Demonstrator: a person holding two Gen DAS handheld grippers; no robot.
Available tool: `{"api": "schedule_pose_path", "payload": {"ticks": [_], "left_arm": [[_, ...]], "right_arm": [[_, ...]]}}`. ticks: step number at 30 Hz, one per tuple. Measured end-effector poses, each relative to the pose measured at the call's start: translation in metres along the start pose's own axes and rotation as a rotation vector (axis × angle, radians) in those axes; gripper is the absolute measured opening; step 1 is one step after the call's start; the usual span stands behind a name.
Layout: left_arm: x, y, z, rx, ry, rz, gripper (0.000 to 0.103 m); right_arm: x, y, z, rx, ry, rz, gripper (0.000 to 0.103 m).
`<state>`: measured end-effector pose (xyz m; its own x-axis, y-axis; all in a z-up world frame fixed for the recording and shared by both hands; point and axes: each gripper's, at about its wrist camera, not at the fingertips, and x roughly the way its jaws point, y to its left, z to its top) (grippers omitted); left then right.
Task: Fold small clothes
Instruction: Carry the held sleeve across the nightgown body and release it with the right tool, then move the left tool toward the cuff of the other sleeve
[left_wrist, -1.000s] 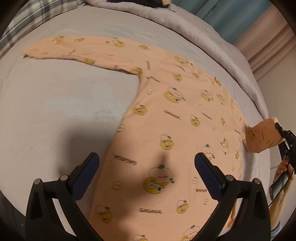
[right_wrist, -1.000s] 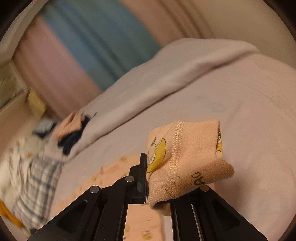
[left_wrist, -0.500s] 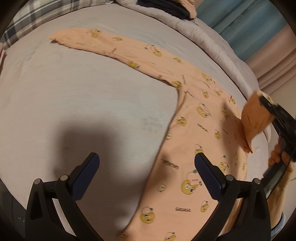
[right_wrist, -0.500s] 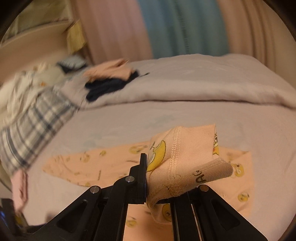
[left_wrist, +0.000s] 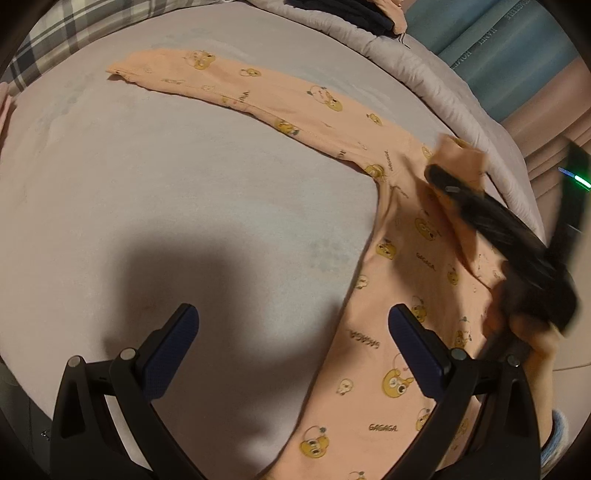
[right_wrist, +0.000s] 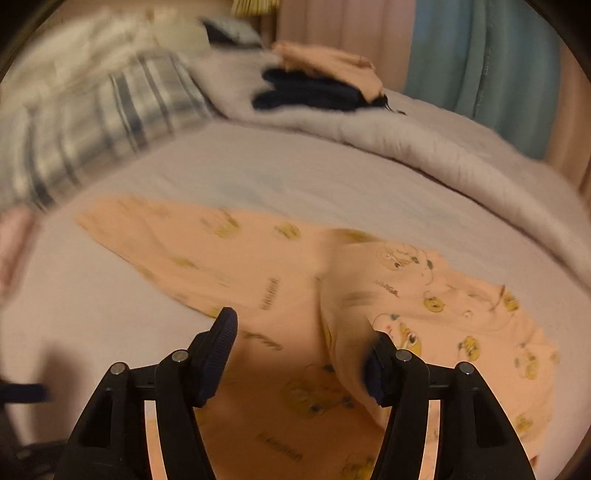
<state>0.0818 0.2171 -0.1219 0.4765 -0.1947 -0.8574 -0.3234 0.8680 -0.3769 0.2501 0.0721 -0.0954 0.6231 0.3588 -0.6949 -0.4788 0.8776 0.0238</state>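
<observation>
Right gripper (right_wrist: 299, 354) jaws just opened — sleeve (right_wrist: 347, 295) folded onto peach shirt (right_wrist: 461, 325).

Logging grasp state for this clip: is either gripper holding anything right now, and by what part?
Nothing is held. The left gripper is open over the bedsheet; the right gripper's jaws have just opened, releasing the shirt's sleeve cuff.

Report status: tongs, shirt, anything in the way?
Left tongs open, empty. Right tongs just opened, sleeve dropping onto peach shirt. Other sleeve still spread. Nothing in the way.
</observation>
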Motion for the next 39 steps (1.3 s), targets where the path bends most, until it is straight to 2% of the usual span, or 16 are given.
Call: {"api": "schedule_pose_path", "payload": {"ticks": [4, 6, 8, 10, 13, 16, 19, 20, 22, 26, 27, 29, 31, 34, 36, 39], "left_arm": [[-0.001, -0.014, 0.006, 0.038, -0.029, -0.034, 0.103], [0.0, -0.025, 0.013, 0.057, -0.046, -0.061, 0.102], [0.002, -0.036, 0.021, 0.073, -0.061, -0.089, 0.102], [0.004, -0.054, 0.03, 0.105, -0.085, -0.137, 0.102], [0.015, -0.086, 0.046, 0.138, -0.09, -0.238, 0.102], [0.035, -0.114, 0.063, 0.13, -0.057, -0.346, 0.1], [0.056, -0.137, 0.074, 0.142, -0.016, -0.387, 0.081], [0.06, -0.14, 0.075, 0.146, -0.006, -0.391, 0.076], [0.074, -0.145, 0.078, 0.148, 0.016, -0.384, 0.074], [0.097, -0.138, 0.078, 0.166, 0.039, -0.266, 0.074], [0.104, -0.132, 0.076, 0.171, 0.053, -0.238, 0.069], [0.107, -0.123, 0.074, 0.169, 0.052, -0.246, 0.066], [0.102, -0.117, 0.076, 0.162, 0.04, -0.245, 0.066], [0.09, -0.105, 0.076, 0.128, 0.05, -0.271, 0.07], [0.078, -0.098, 0.072, 0.121, 0.025, -0.267, 0.082], [0.056, -0.077, 0.059, 0.09, -0.013, -0.238, 0.089]], "right_arm": [[-0.055, -0.061, -0.013, 0.191, -0.08, 0.188, 0.063], [-0.064, -0.081, -0.023, 0.28, -0.098, 0.233, 0.067], [-0.072, -0.108, -0.039, 0.358, -0.094, 0.176, 0.067], [-0.074, -0.132, -0.058, 0.408, -0.068, 0.076, 0.067], [-0.068, -0.15, -0.077, 0.483, -0.027, 0.036, 0.067], [-0.064, -0.157, -0.084, 0.498, -0.039, 0.016, 0.065], [-0.059, -0.161, -0.082, 0.499, -0.035, -0.002, 0.051], [-0.055, -0.162, -0.081, 0.499, -0.027, -0.006, 0.047], [-0.049, -0.166, -0.082, 0.496, -0.005, -0.019, 0.038], [-0.057, -0.194, -0.105, 0.512, 0.028, -0.056, 0.035], [-0.056, -0.197, -0.11, 0.517, 0.042, -0.071, 0.035], [-0.054, -0.205, -0.119, 0.527, 0.068, -0.103, 0.034], [-0.057, -0.21, -0.124, 0.541, 0.066, -0.113, 0.022], [-0.068, -0.21, -0.126, 0.56, 0.074, -0.111, 0.022], [-0.076, -0.205, -0.126, 0.54, 0.072, -0.126, 0.024], [-0.092, -0.197, -0.132, 0.522, 0.071, -0.135, 0.041]]}}
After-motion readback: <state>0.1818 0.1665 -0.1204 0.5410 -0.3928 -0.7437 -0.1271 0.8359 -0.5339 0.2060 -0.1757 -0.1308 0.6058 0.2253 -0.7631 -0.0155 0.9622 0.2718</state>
